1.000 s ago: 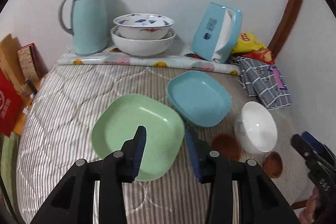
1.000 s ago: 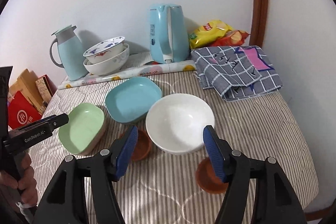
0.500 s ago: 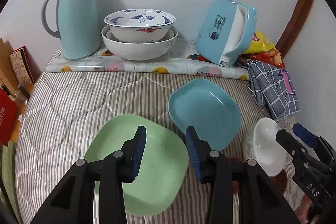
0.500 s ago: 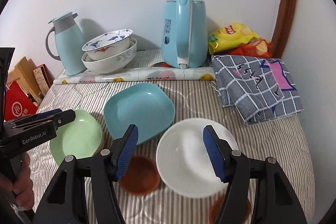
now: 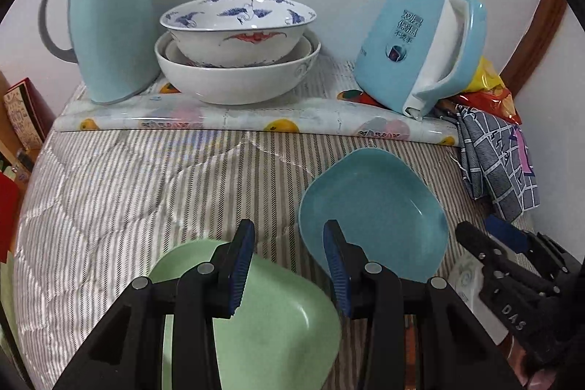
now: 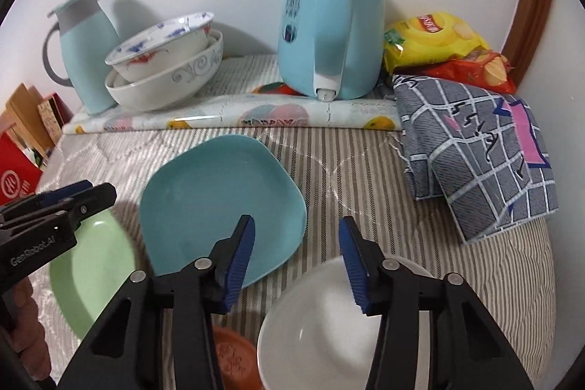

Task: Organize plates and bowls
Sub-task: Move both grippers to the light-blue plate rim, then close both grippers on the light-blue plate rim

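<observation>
Striped quilted fabric point(image 5: 146, 178) covers the work surface and carries every item. At its far edge lies a fruit-printed plastic sheet point(image 5: 256, 119), on which stand a pale blue thermos jug point(image 5: 109, 35), a pale blue electric kettle point(image 6: 329, 17) and two nested bowls: a large white bowl point(image 5: 237, 79) holding a crane-patterned bowl point(image 5: 237, 28). To the right of the kettle lies a folded grey checked cloth point(image 6: 475, 148), with a yellow snack bag point(image 6: 431, 35) and a red snack bag point(image 6: 482, 68) behind it against the wall. Near the middle of the fabric sits the blue square plate point(image 6: 219, 207), tilted slightly. The green square plate point(image 5: 278, 328) lies just beside it on the left, the two apart by a narrow strip of fabric. The plain white bowl point(image 6: 321, 324) stands upright at the near right, close to the blue plate's corner. A small brown saucer point(image 6: 234, 360) lies between the white bowl and the green plate, mostly hidden by the tool body. The left gripper point(image 5: 289, 265) hovers above the near edge of the green plate with its jaws apart and nothing between them. The right gripper point(image 6: 296, 262) hovers above the gap between the blue plate and the white bowl, jaws likewise spread and clamped on nothing.
</observation>
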Motion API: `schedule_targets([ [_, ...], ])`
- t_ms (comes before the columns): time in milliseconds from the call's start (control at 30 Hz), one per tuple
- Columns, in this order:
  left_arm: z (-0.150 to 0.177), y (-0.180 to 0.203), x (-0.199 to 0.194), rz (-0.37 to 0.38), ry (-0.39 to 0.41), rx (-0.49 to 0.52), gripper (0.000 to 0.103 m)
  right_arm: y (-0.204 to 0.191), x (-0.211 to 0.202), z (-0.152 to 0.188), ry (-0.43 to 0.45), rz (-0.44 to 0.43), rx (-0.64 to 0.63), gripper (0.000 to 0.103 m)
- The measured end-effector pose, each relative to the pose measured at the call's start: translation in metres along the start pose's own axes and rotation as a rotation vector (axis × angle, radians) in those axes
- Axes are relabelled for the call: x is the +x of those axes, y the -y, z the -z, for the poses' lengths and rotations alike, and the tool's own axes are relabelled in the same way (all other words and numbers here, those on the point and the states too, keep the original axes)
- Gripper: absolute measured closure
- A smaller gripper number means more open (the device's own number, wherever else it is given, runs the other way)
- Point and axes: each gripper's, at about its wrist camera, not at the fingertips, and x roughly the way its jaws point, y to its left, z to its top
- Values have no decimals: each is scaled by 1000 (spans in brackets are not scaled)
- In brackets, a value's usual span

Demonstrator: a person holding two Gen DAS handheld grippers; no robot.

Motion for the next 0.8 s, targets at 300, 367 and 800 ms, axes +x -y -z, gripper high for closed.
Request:
schedule_targets([
  [300,-11,5,37,4,-56,6,66,-6,31,-12,-50,49,-41,59],
  [367,-12,6,44,7,-68,7,66,-8,37,-14,-62,57,-52,59],
  [800,-14,14,78,22,-118,20,89,-11,67,-17,-157,66,-67,86],
])
